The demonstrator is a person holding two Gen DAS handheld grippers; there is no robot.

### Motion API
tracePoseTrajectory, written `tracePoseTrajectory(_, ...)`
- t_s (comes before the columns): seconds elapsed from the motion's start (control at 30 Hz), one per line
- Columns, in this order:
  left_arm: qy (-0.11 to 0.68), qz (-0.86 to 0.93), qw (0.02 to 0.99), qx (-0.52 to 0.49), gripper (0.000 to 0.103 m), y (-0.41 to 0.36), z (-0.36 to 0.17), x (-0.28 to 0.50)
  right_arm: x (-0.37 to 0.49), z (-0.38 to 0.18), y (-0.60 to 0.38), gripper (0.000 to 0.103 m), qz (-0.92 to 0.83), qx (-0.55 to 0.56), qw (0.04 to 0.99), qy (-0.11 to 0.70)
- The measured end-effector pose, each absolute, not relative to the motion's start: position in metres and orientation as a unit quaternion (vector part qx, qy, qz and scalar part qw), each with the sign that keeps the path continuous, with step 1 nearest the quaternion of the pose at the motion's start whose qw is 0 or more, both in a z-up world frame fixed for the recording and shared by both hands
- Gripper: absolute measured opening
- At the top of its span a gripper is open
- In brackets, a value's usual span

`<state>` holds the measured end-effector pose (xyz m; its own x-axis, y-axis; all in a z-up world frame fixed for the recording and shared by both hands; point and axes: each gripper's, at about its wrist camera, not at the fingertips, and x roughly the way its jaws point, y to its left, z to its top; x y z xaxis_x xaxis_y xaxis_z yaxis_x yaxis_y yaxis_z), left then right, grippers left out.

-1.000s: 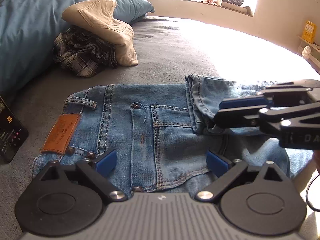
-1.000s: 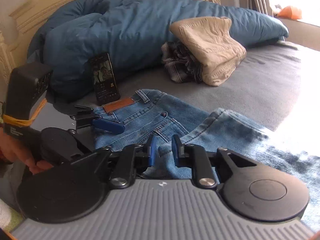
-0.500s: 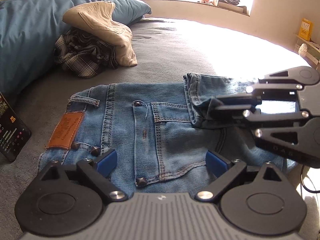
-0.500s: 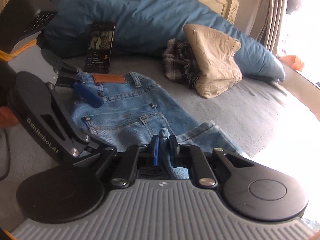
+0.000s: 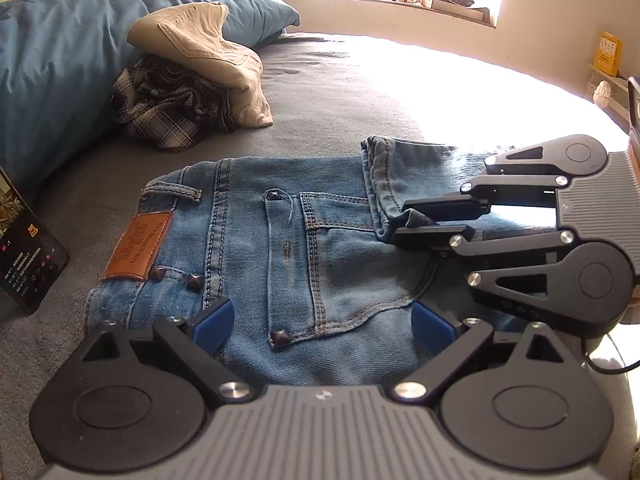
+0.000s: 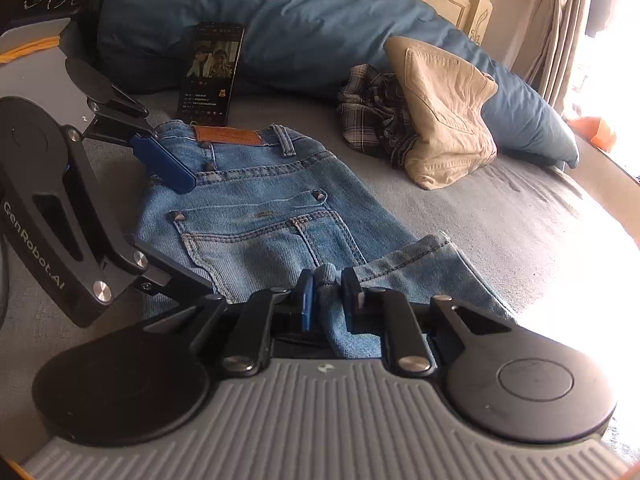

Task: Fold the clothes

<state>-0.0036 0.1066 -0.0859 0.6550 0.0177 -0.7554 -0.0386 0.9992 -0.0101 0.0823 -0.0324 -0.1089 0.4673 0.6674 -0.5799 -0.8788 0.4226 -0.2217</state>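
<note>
**Two grippers over one pair of jeans on a bed**

The left gripper (image 5: 323,322) hangs above the seat of the jeans (image 5: 280,264), its blue pads spread wide and holding nothing. The jeans lie flat on the grey bed (image 5: 360,92), one leg doubled over the seat. To the right, the right gripper (image 6: 325,294) is closed, pinching that leg's hem. One phone (image 6: 211,74), one plaid garment (image 6: 372,112) and one beige garment (image 6: 444,116) lie beyond.

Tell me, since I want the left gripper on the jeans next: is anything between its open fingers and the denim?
Nothing visible is. The left gripper hangs open right over the jeans. The right gripper pinches the folded hem off to the side; the phone leans against the duvet beyond the waistband.
</note>
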Motion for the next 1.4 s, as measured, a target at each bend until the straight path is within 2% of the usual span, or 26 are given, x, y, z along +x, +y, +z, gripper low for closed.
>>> tracePoseTrajectory(0.13,0.415,0.016,0.91,-0.013,0.096,0.106,-0.086,-0.004,0.075,-0.112,-0.031,0.026,0.465,-0.301,0.808,0.2)
tracePoseTrajectory(0.47,0.415,0.016,0.91,-0.013,0.096,0.105,-0.085,-0.007,0.076,-0.122,-0.016,0.029,0.435,-0.357,0.8,0.207)
tracePoseTrajectory(0.5,0.414,0.017,0.91,-0.013,0.096,0.105,-0.084,-0.007,0.077,-0.122,-0.015,0.029,0.435,-0.358,0.8,0.206)
tracePoseTrajectory(0.57,0.412,0.017,0.911,-0.014,0.096,0.105,-0.081,-0.009,0.082,-0.113,-0.021,0.015,0.433,-0.325,0.813,0.213)
tracePoseTrajectory(0.63,0.405,0.025,0.914,-0.015,0.096,0.106,-0.077,-0.014,0.087,-0.104,-0.027,0.009,0.431,-0.29,0.826,0.219)
tracePoseTrajectory(1.0,0.37,0.139,0.918,-0.041,0.096,0.157,-0.063,-0.028,0.124,-0.049,-0.045,0.008,0.447,-0.076,0.853,0.259)
tracePoseTrajectory(1.2,0.376,0.196,0.902,-0.087,0.096,0.193,-0.074,-0.034,0.114,-0.034,-0.001,0.008,0.507,-0.072,0.831,0.218)
tracePoseTrajectory(1.4,0.377,0.212,0.893,-0.128,0.096,0.212,-0.078,-0.047,0.097,-0.042,0.041,0.008,0.537,-0.089,0.812,0.213)
